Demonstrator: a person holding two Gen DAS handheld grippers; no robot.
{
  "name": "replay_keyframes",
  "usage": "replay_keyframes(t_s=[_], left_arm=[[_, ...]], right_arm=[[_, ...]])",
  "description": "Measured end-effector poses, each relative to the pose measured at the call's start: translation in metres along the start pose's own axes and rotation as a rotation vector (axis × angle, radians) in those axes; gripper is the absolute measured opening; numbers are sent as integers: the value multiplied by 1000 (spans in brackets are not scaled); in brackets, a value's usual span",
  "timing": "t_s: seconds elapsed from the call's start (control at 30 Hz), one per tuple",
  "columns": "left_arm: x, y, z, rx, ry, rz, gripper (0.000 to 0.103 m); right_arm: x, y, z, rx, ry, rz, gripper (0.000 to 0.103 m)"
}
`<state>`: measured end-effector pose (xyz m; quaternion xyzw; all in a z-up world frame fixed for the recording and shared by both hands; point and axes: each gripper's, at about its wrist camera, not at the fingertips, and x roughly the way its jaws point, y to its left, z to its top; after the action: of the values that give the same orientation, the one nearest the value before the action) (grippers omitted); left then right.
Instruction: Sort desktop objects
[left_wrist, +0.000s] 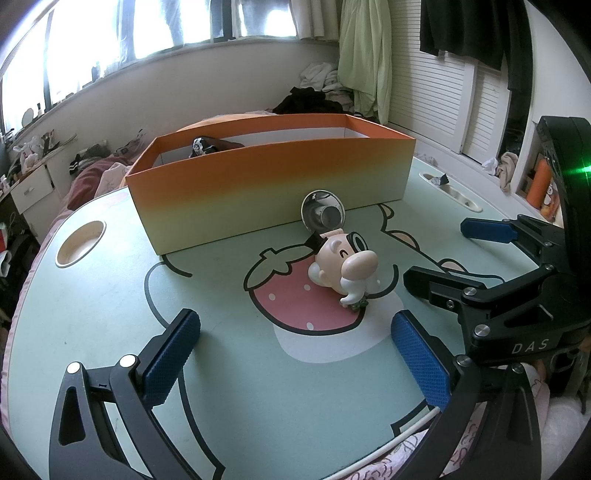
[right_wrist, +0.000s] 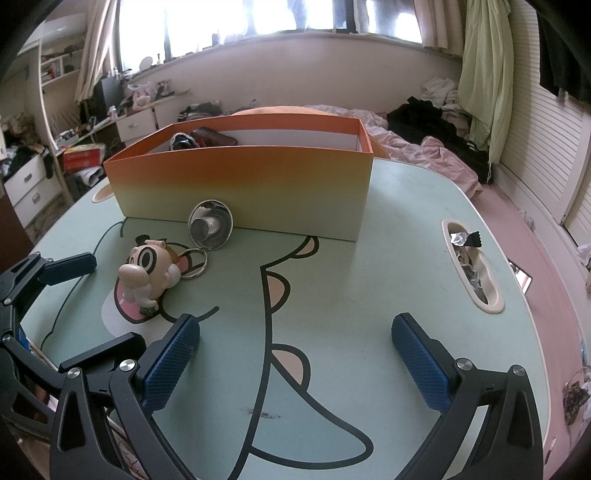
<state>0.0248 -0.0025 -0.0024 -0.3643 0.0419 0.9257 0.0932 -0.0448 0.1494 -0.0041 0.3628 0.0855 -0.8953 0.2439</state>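
A pale green table (left_wrist: 110, 295) with a printed cartoon strawberry carries everything. An orange-to-cream box (left_wrist: 273, 184) stands toward its far edge, holding dark items I can't quite identify. Against the box's near wall leans a shiny metal funnel (left_wrist: 323, 214). Just in front of that, near the middle of the table, a cartoon figurine keychain (left_wrist: 347, 266) lies on its side. A round recess (left_wrist: 80, 243) sits near the left edge, and an oblong recess (right_wrist: 476, 269) near the right edge holds crumpled wrappers (right_wrist: 466, 239).

Bright window (right_wrist: 258, 18) w/ cream curtain (right_wrist: 98, 44), white louvred doors (left_wrist: 436, 92), drawers (right_wrist: 27, 188), messy bed (right_wrist: 424, 147).
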Motion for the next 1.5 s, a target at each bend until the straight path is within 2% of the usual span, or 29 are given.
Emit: replay_keyframes(t_s=[0.4,0.53,0.57,0.67,0.73,0.83,0.9,1.0,1.07,1.2,1.23,1.33,1.5], left_arm=[[0,-1,1,2,0,-2,103],[-1,-1,3,3,-1,-24,103],[-3,2,3,-11,-9,-50,103],[-13,7,4,-31,-50,-51,103],[-20,8,7,-36,-85,-77,103],[-28,5,21,-13,-141,-90,103],[-26,5,30,-14,-143,-94,102],[-5,2,49,-51,-81,-130,90],[7,0,52,-74,-44,-144,70],[18,-3,49,-76,-10,-166,50],[20,-3,48,-65,-5,-160,39],[16,4,42,-67,-12,-153,34],[-4,20,35,-80,-67,-148,25]], right_arm=[[0,0,0,0,0,0,103],[0,1,0,0,-1,0,103],[0,0,0,0,-1,1,103],[0,1,0,0,-1,2,103],[-1,1,1,0,-1,2,103],[-1,1,1,0,-1,2,103],[-1,1,1,0,-1,2,103],[-1,2,1,0,-1,2,103],[-1,1,0,0,-1,2,103],[-1,2,0,0,-2,2,103],[-1,2,0,0,-2,2,103],[-1,1,0,0,-2,1,103],[-2,3,2,-1,-4,4,103]])
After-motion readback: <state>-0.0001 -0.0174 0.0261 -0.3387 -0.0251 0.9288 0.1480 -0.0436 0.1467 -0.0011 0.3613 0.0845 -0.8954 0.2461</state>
